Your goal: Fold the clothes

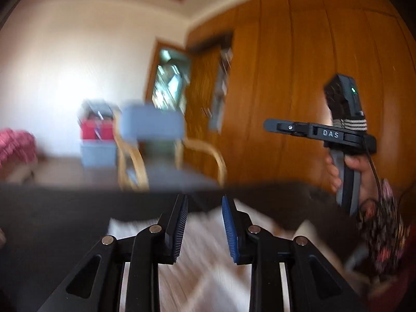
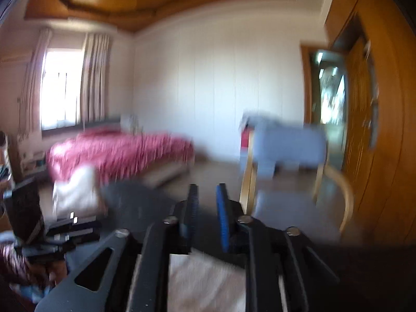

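**Two grippers up in the air, cloth down on the dark table**

Both views are pretty motion-blurred, so take the fine detail loosely. From the left wrist camera, the left gripper (image 1: 204,223) has its blue-padded fingers spread apart with nothing between them, so it's released. Below it, around 6 o'clock, sits the pale cloth (image 1: 197,254), lying on the dark table (image 1: 52,221). The cloth's far edge stops short of the table's far edge, with a strip of bare dark surface beyond it. Over at 3 o'clock the right gripper (image 1: 270,125) shows side-on, held by a hand (image 1: 356,171) with a patterned sleeve (image 1: 382,223) behind it; from that angle there's no telling how its jaws stand.

The right wrist camera sorts that out: the fingers have a clear gap and hold nothing, so it's released too. Cloth sits at 6 o'clock under it, and another pale bit of fabric (image 2: 75,192) shows at 9 o'clock near the table's left edge. Past the table there's a blue-cushioned wooden chair (image 2: 286,145) at 2 o'clock, a bed with a red cover (image 2: 119,150) at 10 o'clock, and open floor between them.
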A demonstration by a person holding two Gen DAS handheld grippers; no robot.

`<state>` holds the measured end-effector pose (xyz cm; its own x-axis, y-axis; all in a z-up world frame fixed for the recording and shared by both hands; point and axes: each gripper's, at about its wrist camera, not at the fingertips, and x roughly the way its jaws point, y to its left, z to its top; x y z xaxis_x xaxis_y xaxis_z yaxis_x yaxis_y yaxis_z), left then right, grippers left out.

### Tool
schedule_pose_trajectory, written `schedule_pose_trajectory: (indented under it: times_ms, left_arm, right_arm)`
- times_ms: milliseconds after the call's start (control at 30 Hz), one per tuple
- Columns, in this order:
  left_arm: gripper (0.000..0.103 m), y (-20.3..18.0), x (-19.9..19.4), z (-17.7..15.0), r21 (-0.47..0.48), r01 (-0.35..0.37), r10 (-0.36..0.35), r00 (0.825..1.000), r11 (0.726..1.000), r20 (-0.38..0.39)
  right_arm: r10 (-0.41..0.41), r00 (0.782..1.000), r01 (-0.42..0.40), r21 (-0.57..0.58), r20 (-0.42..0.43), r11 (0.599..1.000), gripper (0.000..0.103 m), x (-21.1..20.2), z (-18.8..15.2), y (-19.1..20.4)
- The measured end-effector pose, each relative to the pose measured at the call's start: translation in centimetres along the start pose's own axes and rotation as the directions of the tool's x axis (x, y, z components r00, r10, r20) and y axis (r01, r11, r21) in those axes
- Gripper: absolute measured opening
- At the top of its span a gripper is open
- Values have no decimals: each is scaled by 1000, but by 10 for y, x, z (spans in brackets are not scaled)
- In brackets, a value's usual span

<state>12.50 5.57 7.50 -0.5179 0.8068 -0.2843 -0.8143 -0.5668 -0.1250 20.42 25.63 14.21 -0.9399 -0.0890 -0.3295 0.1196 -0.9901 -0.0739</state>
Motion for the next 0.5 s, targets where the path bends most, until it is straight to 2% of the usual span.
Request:
schedule_pose_trajectory:
  times_ms: [33, 100, 167, 233, 300, 333, 367, 400, 433, 500]
  left_arm:
    - [27, -2, 8, -14, 6, -3, 3, 999, 1000, -53]
    - [27, -6, 24, -42, 18, -7, 10, 987, 1000, -160]
    - [27, 0, 51, -56, 81, -81, 98, 968, 993, -233]
    - [27, 3, 77, -71, 134, -150, 184, 939, 980, -291]
    - [27, 11, 97, -72, 103, -172, 198, 910, 980, -365]
    - [27, 19, 107, -69, 75, -181, 196, 891, 981, -410]
    - [27, 22, 112, -66, 74, -191, 204, 882, 979, -426]
    - [27, 26, 119, -63, 98, -218, 239, 874, 971, -423]
    - [27, 29, 128, -60, 133, -255, 288, 860, 958, -422]
    - [27, 42, 147, -70, 181, -294, 344, 828, 939, -442]
  right_arm:
    - [18, 997, -18, -5, -81, 1000, 56, 12, -15, -1]
    - [25, 978, -40, -65, -206, 997, 63, 19, -47, 2]
    - [41, 946, -77, -102, -321, 992, 63, 21, -78, 5]
    - [88, 904, -126, -65, -418, 990, 63, 25, -106, 3]
    - [115, 856, -152, -34, -504, 988, 63, 32, -133, 1]
    - [97, 836, -136, -32, -539, 990, 63, 41, -144, 0]
    - [66, 815, -108, -40, -576, 993, 63, 54, -154, -1]
    - [20, 790, -70, -57, -612, 996, 63, 70, -165, -3]
    - [-2, 778, -44, -57, -628, 997, 63, 86, -171, -7]
    - [1, 783, -16, -18, -622, 1000, 64, 115, -174, -19]
